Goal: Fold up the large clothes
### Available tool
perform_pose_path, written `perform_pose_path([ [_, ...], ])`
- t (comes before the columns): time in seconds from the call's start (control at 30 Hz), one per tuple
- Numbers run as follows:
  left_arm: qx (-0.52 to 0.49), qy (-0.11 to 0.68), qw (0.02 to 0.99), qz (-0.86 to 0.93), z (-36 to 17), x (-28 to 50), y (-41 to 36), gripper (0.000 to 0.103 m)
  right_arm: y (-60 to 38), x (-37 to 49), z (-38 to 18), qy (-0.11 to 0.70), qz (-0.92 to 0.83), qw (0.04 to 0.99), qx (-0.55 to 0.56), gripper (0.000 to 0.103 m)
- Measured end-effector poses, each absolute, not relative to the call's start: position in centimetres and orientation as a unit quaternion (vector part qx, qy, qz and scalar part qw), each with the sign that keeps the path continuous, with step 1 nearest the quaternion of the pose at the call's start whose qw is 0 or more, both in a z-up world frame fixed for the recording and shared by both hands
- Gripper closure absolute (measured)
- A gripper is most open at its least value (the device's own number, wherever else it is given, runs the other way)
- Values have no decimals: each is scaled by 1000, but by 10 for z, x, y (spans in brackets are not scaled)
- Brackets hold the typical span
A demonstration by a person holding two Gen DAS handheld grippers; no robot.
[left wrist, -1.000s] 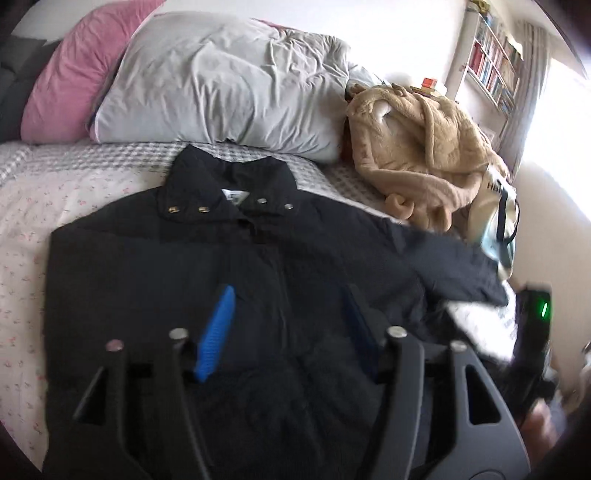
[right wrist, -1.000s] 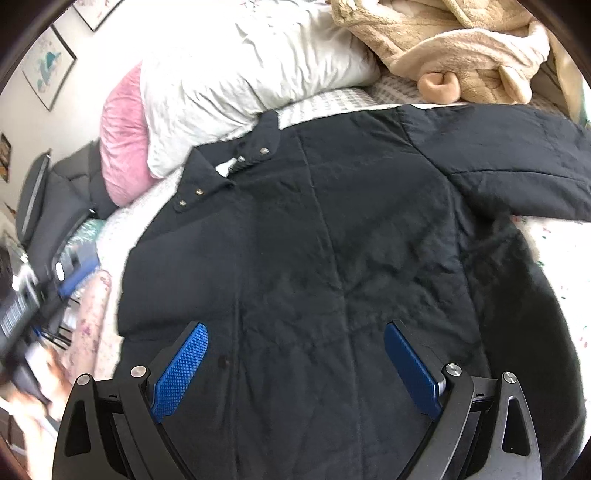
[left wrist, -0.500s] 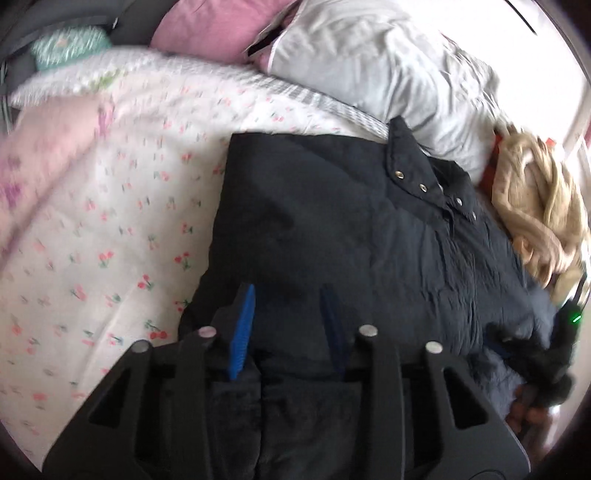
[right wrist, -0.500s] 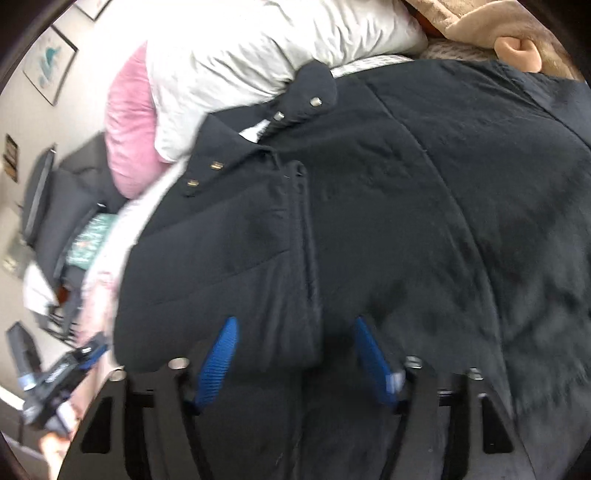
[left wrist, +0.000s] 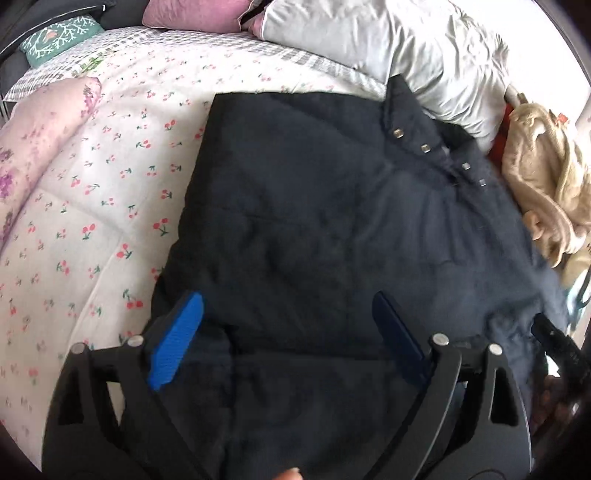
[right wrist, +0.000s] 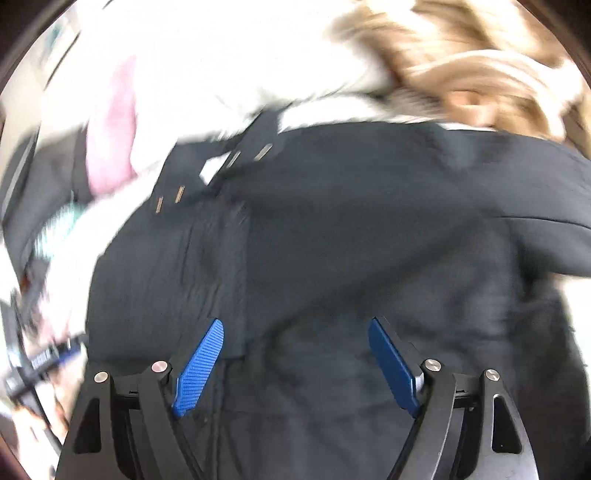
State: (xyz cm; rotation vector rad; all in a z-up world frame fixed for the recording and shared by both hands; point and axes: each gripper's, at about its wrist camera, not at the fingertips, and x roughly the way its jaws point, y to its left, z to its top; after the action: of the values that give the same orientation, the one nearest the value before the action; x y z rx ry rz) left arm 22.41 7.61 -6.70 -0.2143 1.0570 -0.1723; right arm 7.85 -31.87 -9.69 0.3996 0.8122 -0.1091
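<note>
A large black quilted jacket (left wrist: 314,229) lies spread on the bed, collar with metal snaps (left wrist: 424,147) toward the pillows. Its left side is folded over the body; the fold edge shows in the right wrist view (right wrist: 240,277). My left gripper (left wrist: 291,332) is open, blue pads apart, just above the jacket's lower left part. My right gripper (right wrist: 295,354) is open over the jacket's lower middle (right wrist: 369,240); that view is blurred by motion. The right sleeve (right wrist: 535,192) lies spread out to the right.
A floral cherry-print quilt (left wrist: 92,221) covers the bed at left. A grey-white pillow (left wrist: 388,48) and a pink pillow (left wrist: 192,14) lie at the head. A beige fleece garment (left wrist: 546,184) is heaped at the right. The other gripper (left wrist: 561,350) shows at lower right.
Both grippers have opened wider and let go of the jacket's folded left side. The right gripper is swinging, blurring its view. The left view has drawn slightly back.
</note>
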Motion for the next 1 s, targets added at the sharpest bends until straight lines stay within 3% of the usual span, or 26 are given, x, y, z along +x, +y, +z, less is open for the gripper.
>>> perform_pose_path([
  [0.17, -94, 527, 839, -95, -35, 208, 63, 9, -403, 26, -78, 374, -120, 892, 223, 20],
  [0.27, -84, 512, 846, -120, -18, 192, 53, 1, -456, -7, -73, 366, -167, 882, 246, 20],
  [0.37, -87, 499, 851, -140, -13, 179, 47, 1, -506, -41, -76, 357, -205, 866, 283, 20],
  [0.6, -136, 506, 830, -191, -48, 173, 33, 1, -605, -90, -106, 341, -272, 817, 378, 20],
  [0.93, -179, 483, 828, -221, -63, 165, 27, 1, -647, -72, -108, 288, -281, 816, 415, 19],
  [1.0, -164, 488, 830, -214, -64, 168, 23, 1, -655, -71, -110, 279, -288, 808, 432, 27],
])
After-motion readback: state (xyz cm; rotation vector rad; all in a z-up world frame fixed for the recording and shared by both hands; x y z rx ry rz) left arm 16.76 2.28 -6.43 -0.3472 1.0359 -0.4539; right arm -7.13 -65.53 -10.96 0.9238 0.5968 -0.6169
